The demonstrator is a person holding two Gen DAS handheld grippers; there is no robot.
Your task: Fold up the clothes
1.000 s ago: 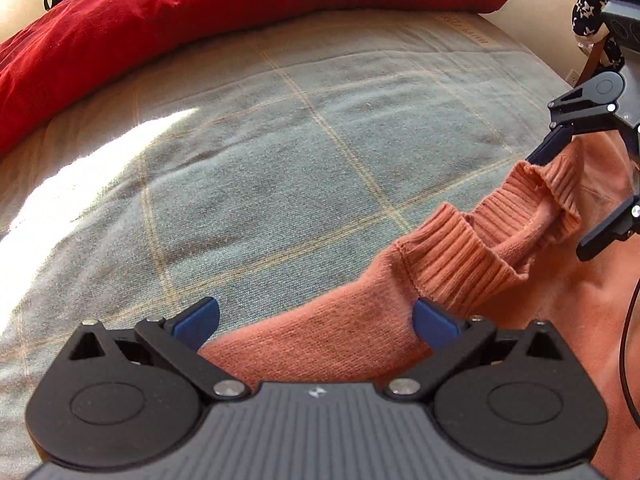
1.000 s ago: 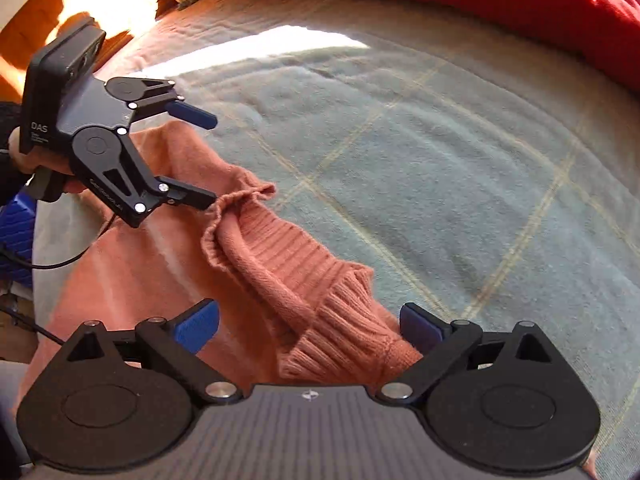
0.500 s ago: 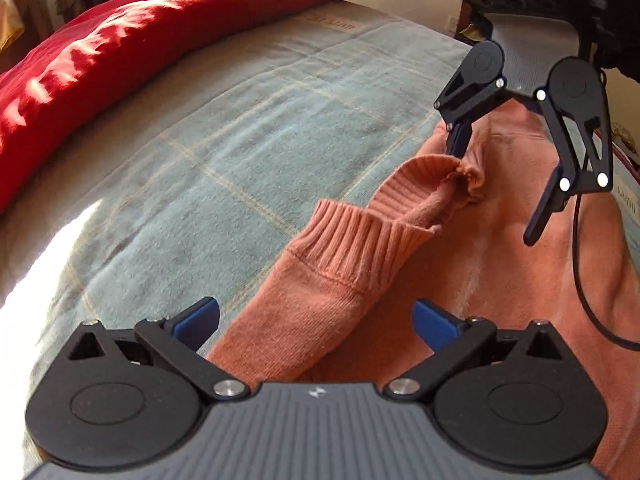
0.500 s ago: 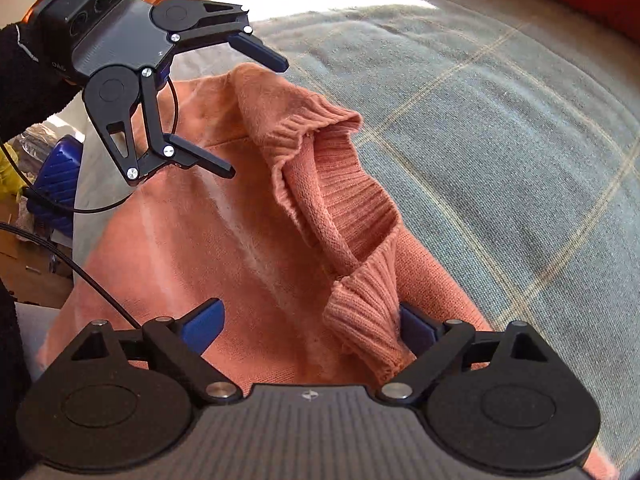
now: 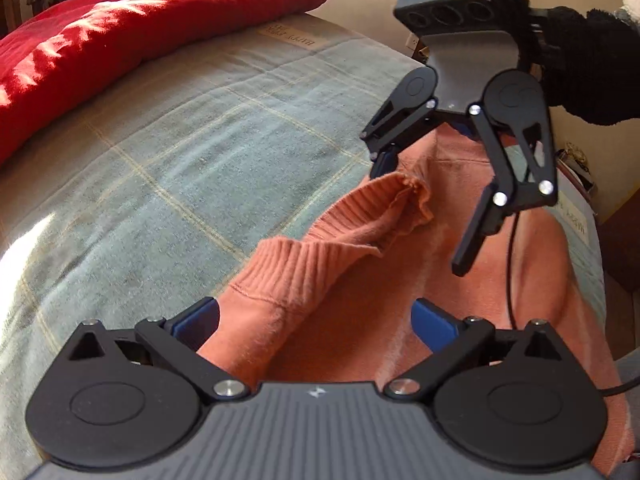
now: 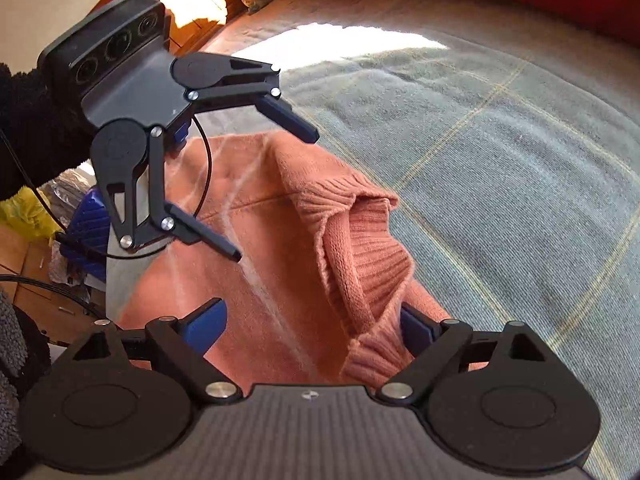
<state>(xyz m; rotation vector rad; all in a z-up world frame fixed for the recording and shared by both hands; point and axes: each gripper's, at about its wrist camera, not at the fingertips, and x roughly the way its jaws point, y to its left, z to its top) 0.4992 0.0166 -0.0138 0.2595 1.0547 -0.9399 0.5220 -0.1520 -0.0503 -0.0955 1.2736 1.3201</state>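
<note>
The sweater (image 5: 352, 320) lies on the bed (image 5: 180, 168), its ribbed hem (image 6: 360, 248) bunched and standing up. Both grippers hang wide open over the sweater, gripping nothing: the left (image 5: 316, 320) and right (image 6: 312, 324) at opposite ends of the hem.

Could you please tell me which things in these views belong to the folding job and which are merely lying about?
Belong to the job:
orange sweater
left gripper, open
right gripper, open

Lying about:
red duvet
checked blue-grey bedspread
blue object beside the bed
</note>
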